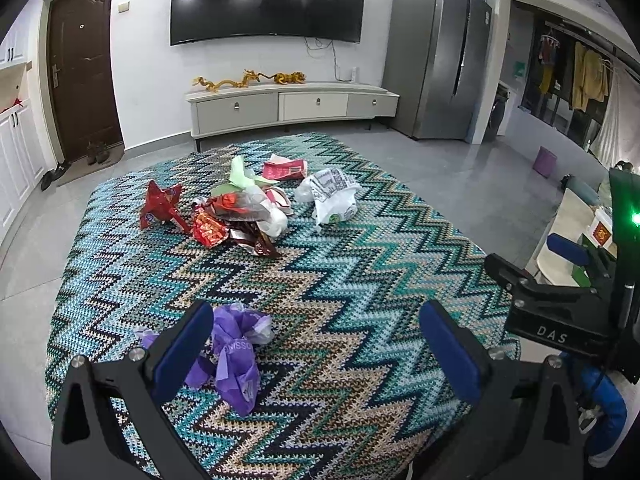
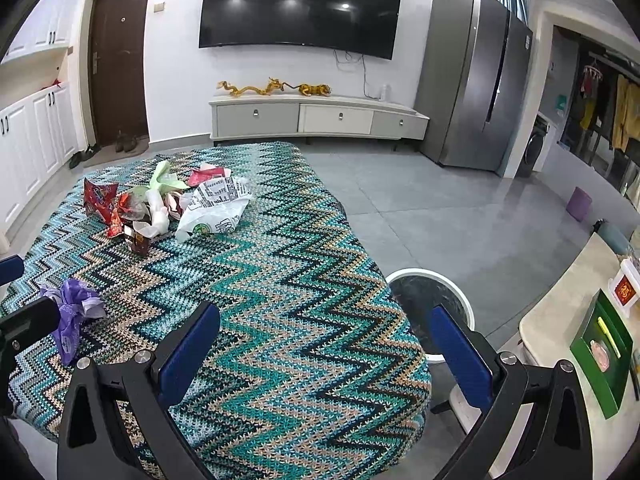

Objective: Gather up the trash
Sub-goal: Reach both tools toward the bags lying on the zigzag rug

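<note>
- Crumpled wrappers (image 1: pixel 236 210) in red, white and green are lying heaped near the far edge of the zigzag-covered table (image 1: pixel 360 280), with a printed white plastic bag (image 2: pixel 216 208) just beside them.
- A purple bag (image 1: pixel 236 352) is sitting crumpled near the near edge.
- The white bin (image 2: pixel 436 304), dark-lined, is standing off the table's right edge.
- You're holding your left gripper (image 1: pixel 316 344) and right gripper (image 2: pixel 328 344) spread wide, gripping nothing.

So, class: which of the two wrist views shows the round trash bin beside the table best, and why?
The right wrist view. The trash bin appears there with its white rim and dark liner, just past the zigzag cloth's edge and behind the open right gripper. The left wrist view shows nothing of it.
</note>
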`<state>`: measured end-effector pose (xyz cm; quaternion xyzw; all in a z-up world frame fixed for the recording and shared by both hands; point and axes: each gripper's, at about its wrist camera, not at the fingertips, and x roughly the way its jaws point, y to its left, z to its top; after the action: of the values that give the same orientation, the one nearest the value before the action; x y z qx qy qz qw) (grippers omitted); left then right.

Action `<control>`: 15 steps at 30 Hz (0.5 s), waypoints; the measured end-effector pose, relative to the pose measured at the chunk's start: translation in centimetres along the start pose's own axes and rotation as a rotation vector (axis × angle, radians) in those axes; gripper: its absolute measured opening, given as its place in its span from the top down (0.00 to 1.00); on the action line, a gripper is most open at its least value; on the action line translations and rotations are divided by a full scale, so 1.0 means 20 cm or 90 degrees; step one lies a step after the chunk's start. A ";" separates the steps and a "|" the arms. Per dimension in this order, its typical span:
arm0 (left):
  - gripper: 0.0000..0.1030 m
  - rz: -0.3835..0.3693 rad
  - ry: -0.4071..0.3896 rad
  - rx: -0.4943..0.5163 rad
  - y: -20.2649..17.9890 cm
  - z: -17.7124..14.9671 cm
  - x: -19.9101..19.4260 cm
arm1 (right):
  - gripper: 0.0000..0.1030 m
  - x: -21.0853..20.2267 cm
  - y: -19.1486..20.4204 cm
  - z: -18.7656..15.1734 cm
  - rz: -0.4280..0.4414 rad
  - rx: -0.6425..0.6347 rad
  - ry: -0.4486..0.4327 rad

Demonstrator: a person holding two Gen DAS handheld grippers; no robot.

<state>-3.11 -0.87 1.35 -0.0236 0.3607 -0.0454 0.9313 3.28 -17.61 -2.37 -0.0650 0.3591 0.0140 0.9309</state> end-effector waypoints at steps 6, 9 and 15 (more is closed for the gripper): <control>0.00 0.013 0.003 -0.006 0.02 0.00 0.01 | 0.00 0.01 0.00 -0.01 0.001 0.003 -0.009; 0.00 0.016 0.002 -0.005 0.03 -0.01 0.02 | 0.00 0.01 0.00 -0.02 0.005 0.010 -0.017; 0.00 0.033 -0.016 -0.015 0.05 0.00 0.00 | 0.00 0.01 0.01 -0.01 0.000 0.007 -0.012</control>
<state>-3.07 0.16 1.18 -0.0258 0.3501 -0.0169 0.9362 3.19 -17.54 -2.65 -0.0593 0.3505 0.0128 0.9346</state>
